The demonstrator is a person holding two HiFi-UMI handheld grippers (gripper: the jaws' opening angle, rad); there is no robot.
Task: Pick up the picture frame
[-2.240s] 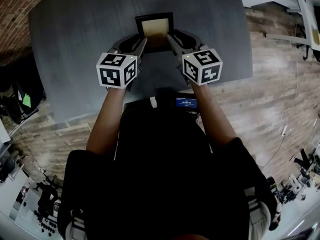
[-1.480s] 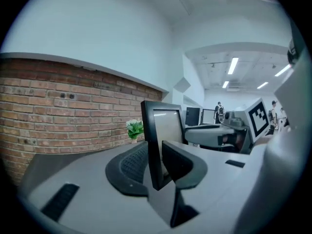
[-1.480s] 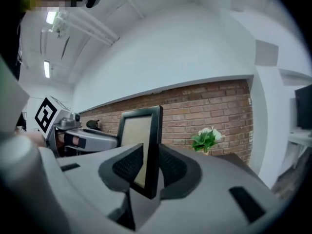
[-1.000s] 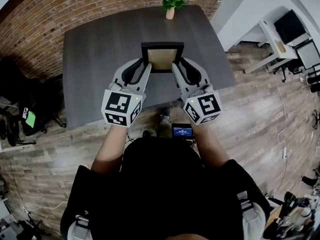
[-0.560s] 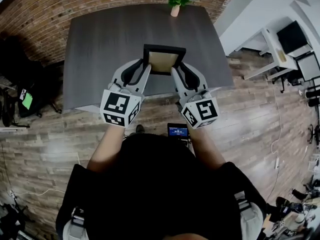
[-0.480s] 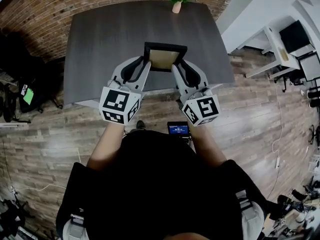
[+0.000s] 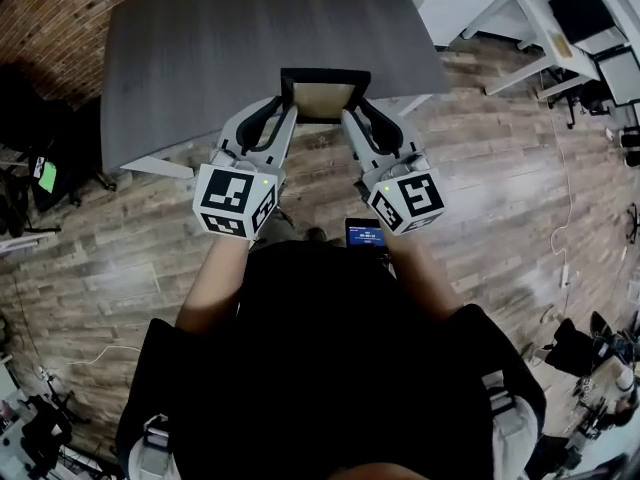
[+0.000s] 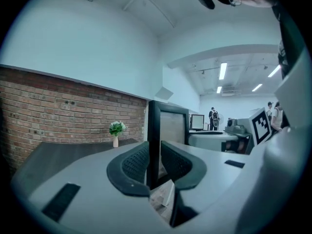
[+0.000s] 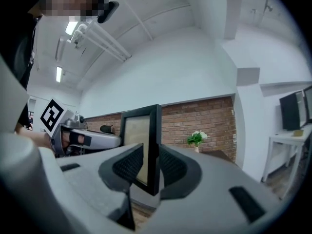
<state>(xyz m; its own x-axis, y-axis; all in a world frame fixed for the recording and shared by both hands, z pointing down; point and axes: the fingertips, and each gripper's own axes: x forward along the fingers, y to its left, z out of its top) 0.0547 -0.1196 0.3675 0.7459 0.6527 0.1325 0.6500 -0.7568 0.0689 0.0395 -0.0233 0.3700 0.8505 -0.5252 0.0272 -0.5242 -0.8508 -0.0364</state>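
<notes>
Left claw (image 7: 286,113) pinches the picture frame (image 7: 325,96) by its left edge, right claw (image 7: 350,118) by its right edge (both jaw pairs closed narrowly onto the black border). Between them the frame stands upright, lifted clear of the dark bench (image 7: 200,48), over its near edge, above the wooden floor (image 7: 500,168).

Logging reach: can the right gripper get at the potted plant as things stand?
Probably not: the right gripper is shut on the picture frame, and the potted plant stands well beyond it on the table.
</notes>
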